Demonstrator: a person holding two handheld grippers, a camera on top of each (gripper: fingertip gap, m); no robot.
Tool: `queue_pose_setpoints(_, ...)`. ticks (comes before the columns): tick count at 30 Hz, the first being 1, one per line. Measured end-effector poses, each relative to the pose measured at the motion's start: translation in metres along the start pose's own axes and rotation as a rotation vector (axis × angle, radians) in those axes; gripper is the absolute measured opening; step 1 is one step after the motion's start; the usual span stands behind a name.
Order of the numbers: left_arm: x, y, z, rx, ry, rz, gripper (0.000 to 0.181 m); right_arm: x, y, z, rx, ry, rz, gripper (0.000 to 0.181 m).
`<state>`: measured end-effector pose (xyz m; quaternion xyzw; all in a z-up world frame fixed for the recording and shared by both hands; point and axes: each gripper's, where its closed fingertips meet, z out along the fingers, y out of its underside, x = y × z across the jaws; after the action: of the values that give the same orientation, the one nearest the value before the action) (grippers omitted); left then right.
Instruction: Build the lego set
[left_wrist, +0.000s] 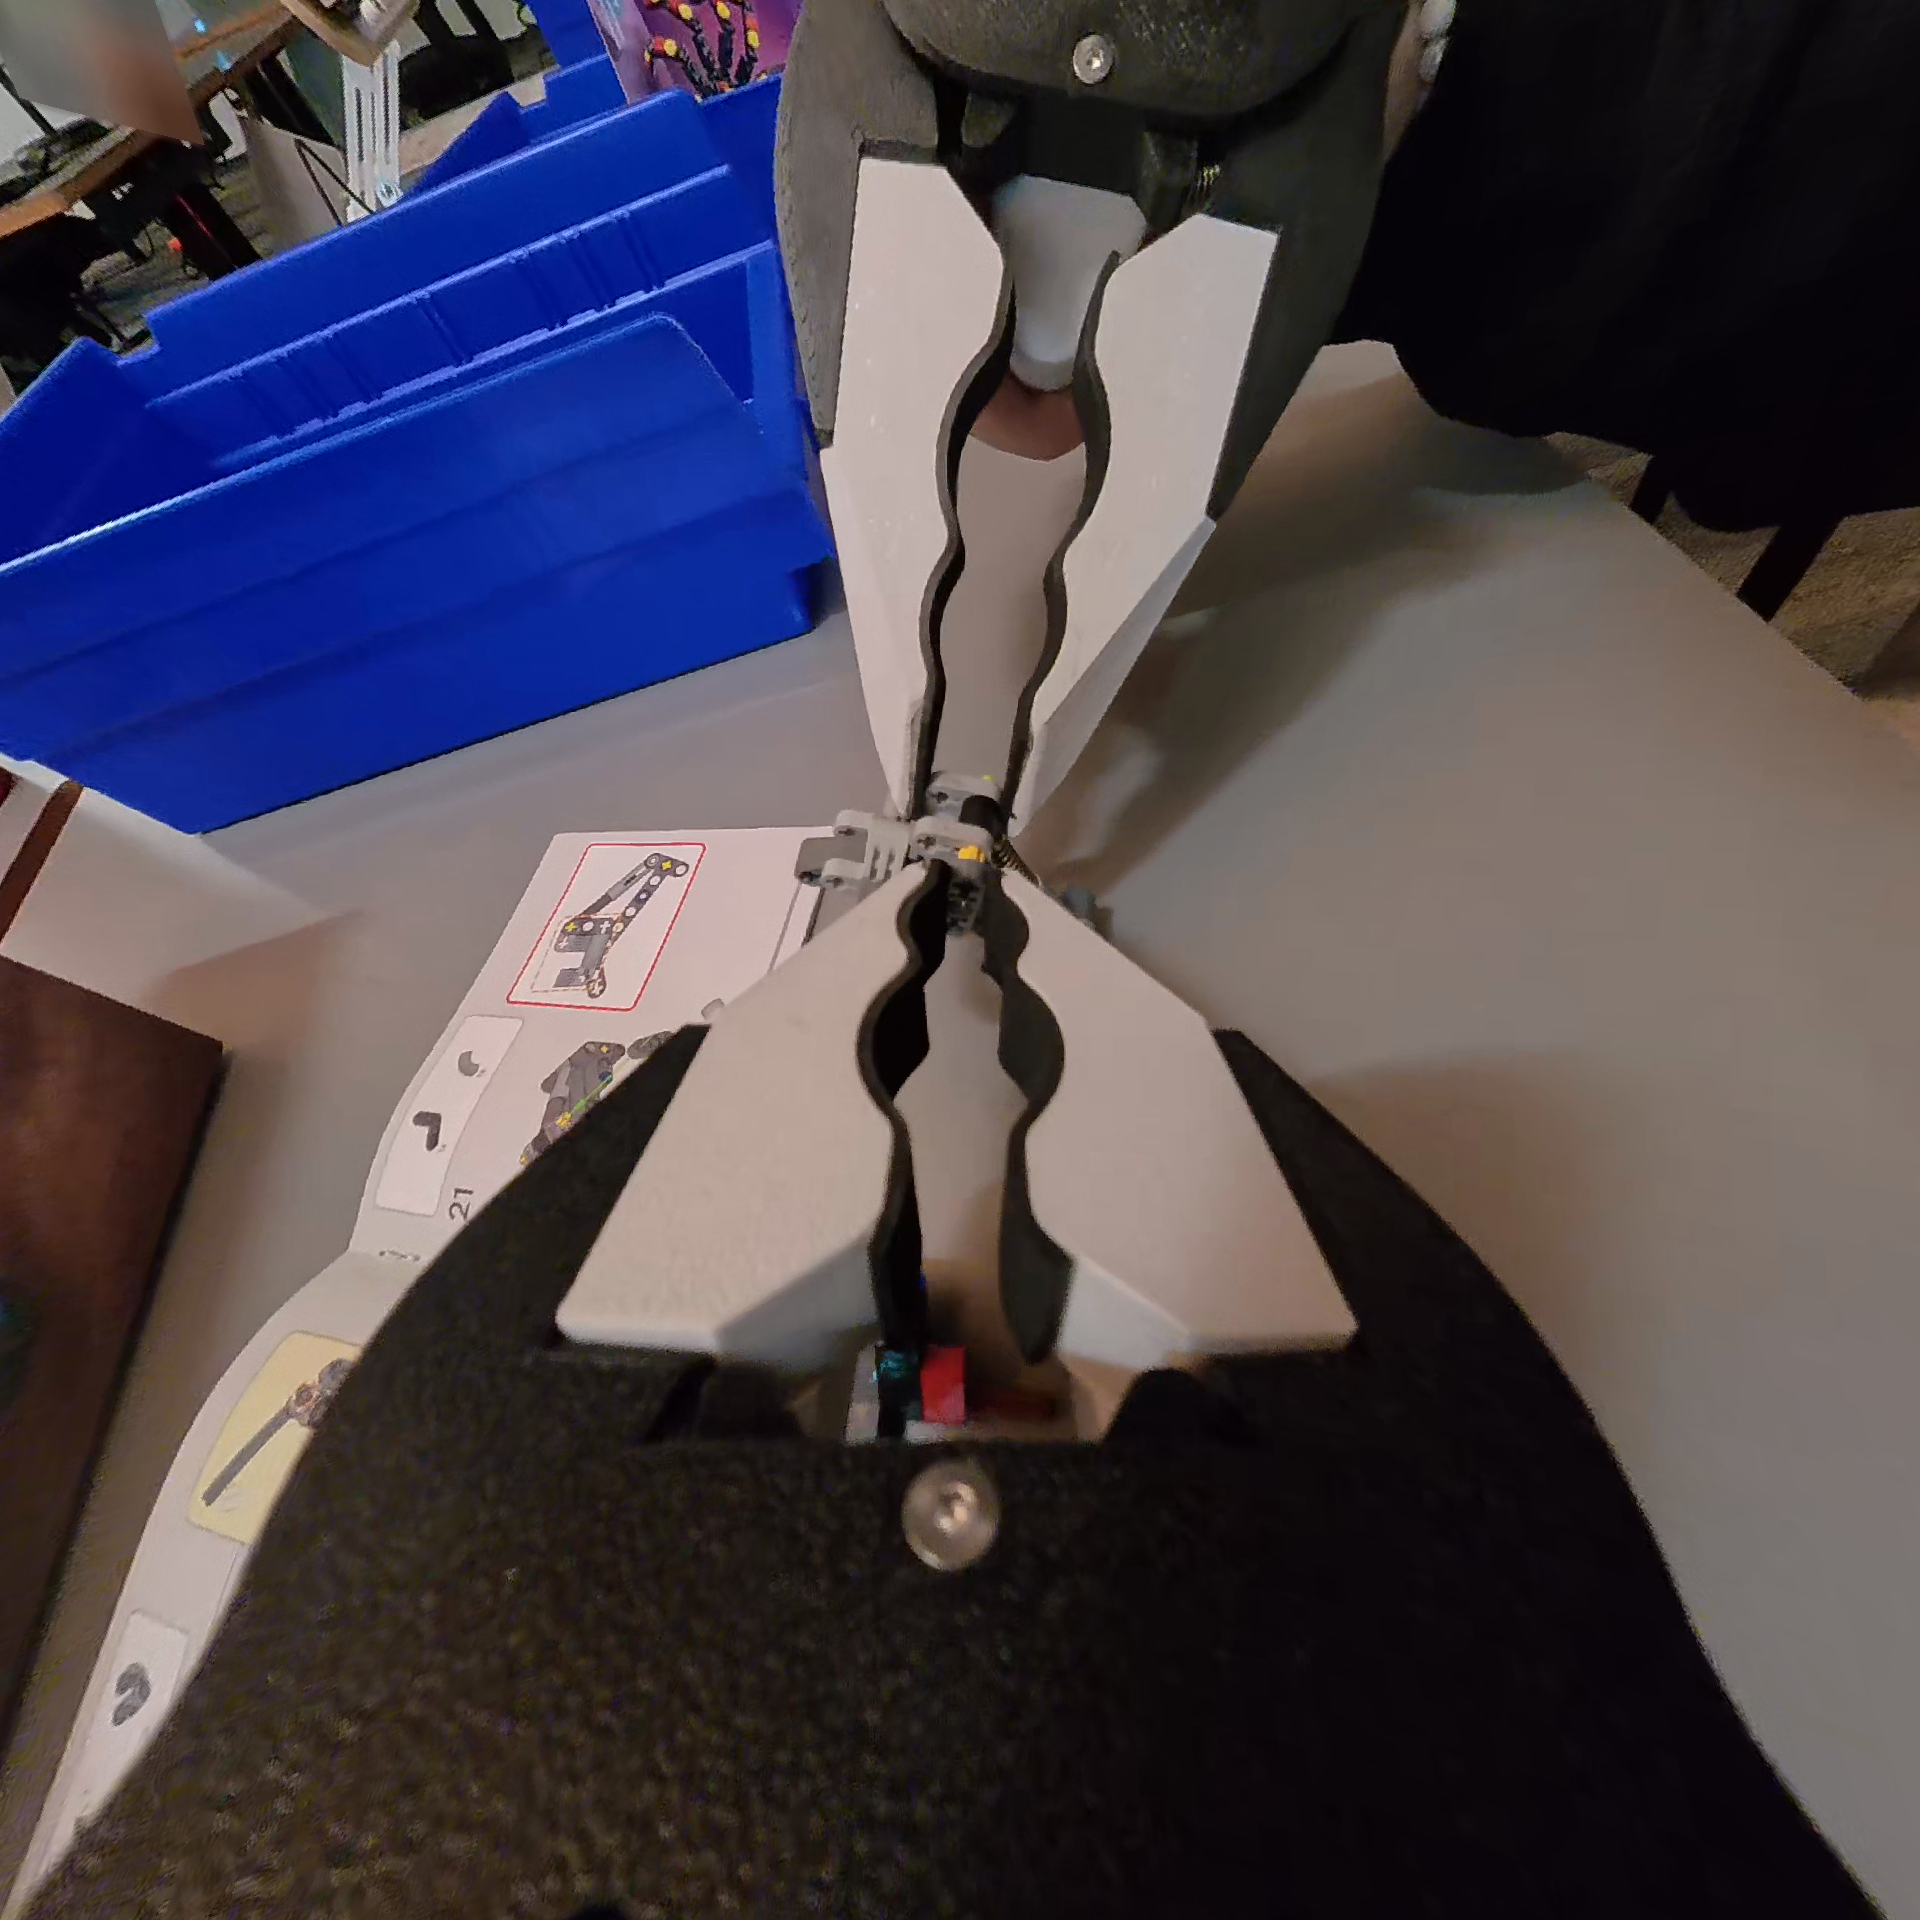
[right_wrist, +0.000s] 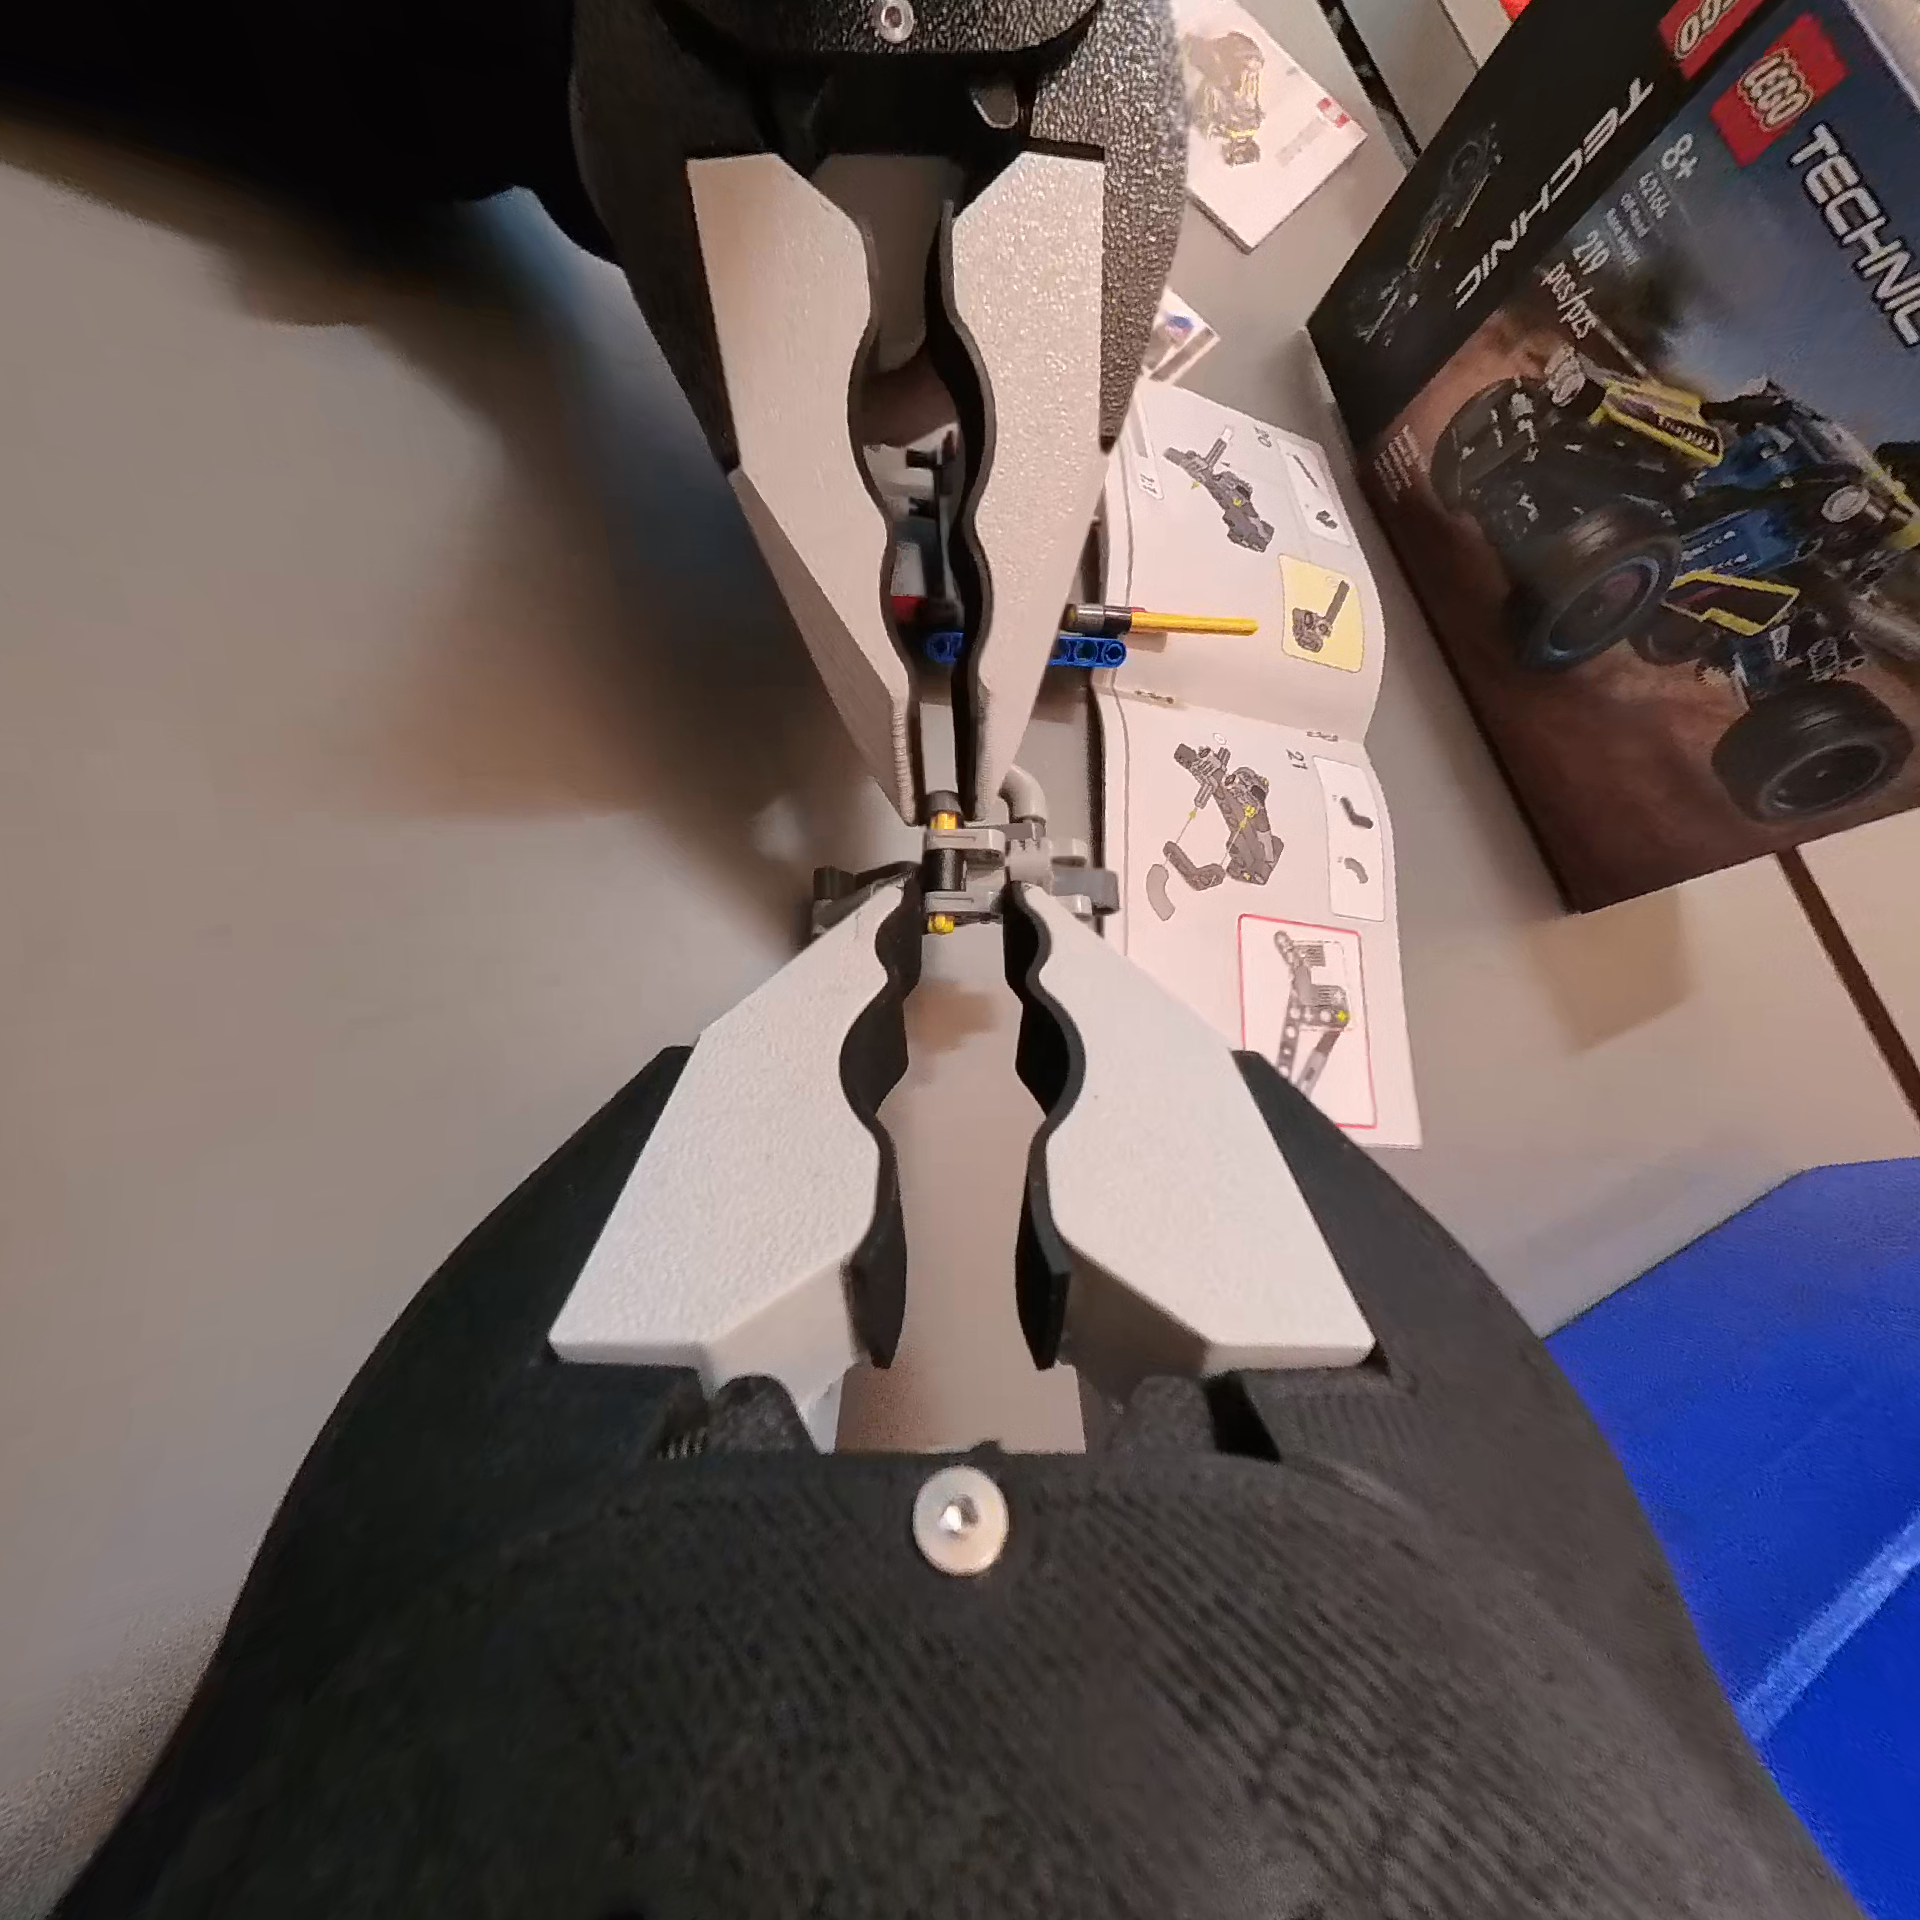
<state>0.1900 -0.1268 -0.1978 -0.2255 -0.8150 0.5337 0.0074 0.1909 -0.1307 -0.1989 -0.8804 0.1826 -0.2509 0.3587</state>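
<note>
Here, at the left wrist view's centre, the left gripper (left_wrist: 951, 883) and right gripper (left_wrist: 961, 795) both pinch the grey Technic subassembly (left_wrist: 914, 842) above the instruction booklet (left_wrist: 623, 935), while the right wrist view's centre shows the same tip-to-tip joining, likely needing a steady aligned push next.

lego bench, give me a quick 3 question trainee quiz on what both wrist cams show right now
1. True or false: the left gripper and right gripper meet tip to tip on one small grey lego assembly.
2. What lies open beside it on the table?
3. The storage bins are: A red, B blue, C green.

Key: 1 true. 2 the instruction booklet. 3 B.
</note>
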Motion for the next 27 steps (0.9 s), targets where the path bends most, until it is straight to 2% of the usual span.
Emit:
queue_pose_setpoints(1, -0.001, 0.0, 0.001, -0.003, -0.006, -0.012, 0.004, 0.001, 0.001, 0.0, 0.015, -0.011, 0.028, 0.014)
queue_pose_setpoints(5, -0.008, 0.002, 0.002, -0.032, -0.06, -0.099, 0.004, 0.008, 0.002, 0.0, 0.113, -0.005, 0.159, 0.014)
queue_pose_setpoints(11, -0.01, 0.0, 0.005, -0.11, -0.12, -0.191, 0.004, 0.016, 0.001, -0.006, 0.149, 0.067, 0.134, 0.015)
queue_pose_setpoints(20, -0.011, 0.003, 0.006, -0.116, -0.14, -0.2, 0.004, 0.016, 0.004, -0.002, 0.139, 0.088, 0.076, 0.01)
queue_pose_setpoints(23, -0.009, 0.011, 0.009, -0.141, -0.126, -0.214, 0.004, 0.014, 0.009, 0.003, 0.081, 0.09, 0.04, 0.004)
queue_pose_setpoints(27, -0.015, 0.008, 0.008, -0.081, -0.144, -0.25, 0.004, 0.02, 0.007, 0.001, 0.083, 0.138, 0.059, 0.008)
